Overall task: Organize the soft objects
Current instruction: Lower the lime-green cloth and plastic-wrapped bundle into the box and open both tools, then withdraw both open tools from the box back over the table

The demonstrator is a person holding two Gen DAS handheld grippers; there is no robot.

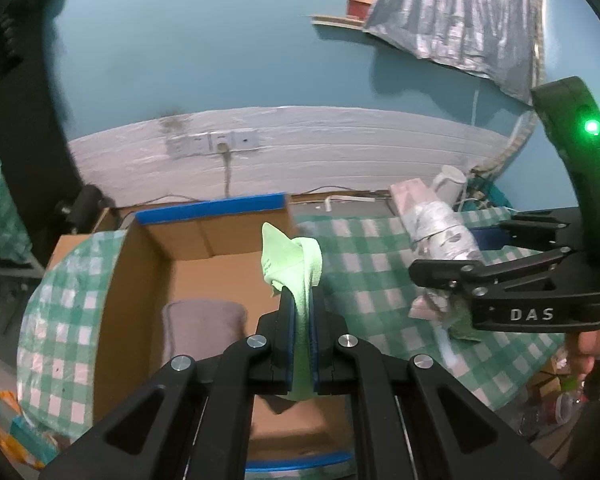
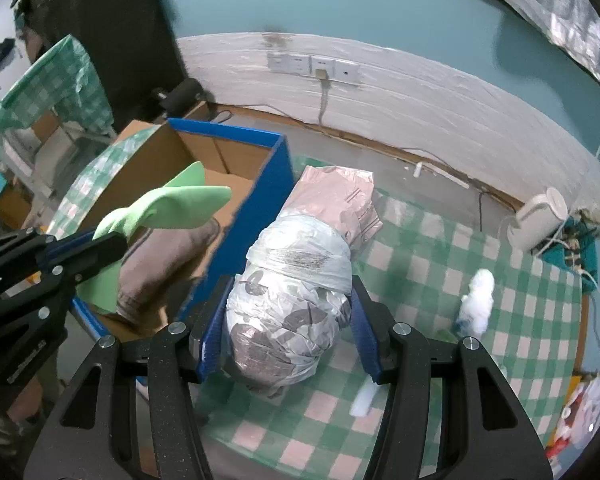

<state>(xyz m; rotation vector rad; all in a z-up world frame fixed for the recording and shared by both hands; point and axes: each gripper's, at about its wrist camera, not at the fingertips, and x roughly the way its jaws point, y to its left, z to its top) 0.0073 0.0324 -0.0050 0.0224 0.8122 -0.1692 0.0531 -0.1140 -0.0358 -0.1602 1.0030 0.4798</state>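
Note:
My left gripper [image 1: 300,300] is shut on a light green cloth [image 1: 292,260], which sticks up past its blue pads over an open cardboard box [image 1: 204,208] with blue-taped rims. A grey-brown folded cloth [image 1: 204,328] lies inside the box. My right gripper [image 2: 290,292] is shut on a plastic-wrapped bundle [image 2: 300,248] bound with tape, its pink end pointing away, just right of the box's blue wall [image 2: 276,176]. The right wrist view also shows the left gripper [image 2: 100,244] with the green cloth [image 2: 172,208] over the box. In the left wrist view, the right gripper [image 1: 448,256] carries the bundle [image 1: 440,224] above the table.
A green-checked tablecloth [image 2: 440,280] covers the table. A white fluffy item [image 2: 478,300] lies on it at the right. A white roll [image 2: 540,220] and cables sit at the far right corner. Wall sockets [image 2: 320,66] are behind. A hand [image 1: 588,344] holds the right gripper.

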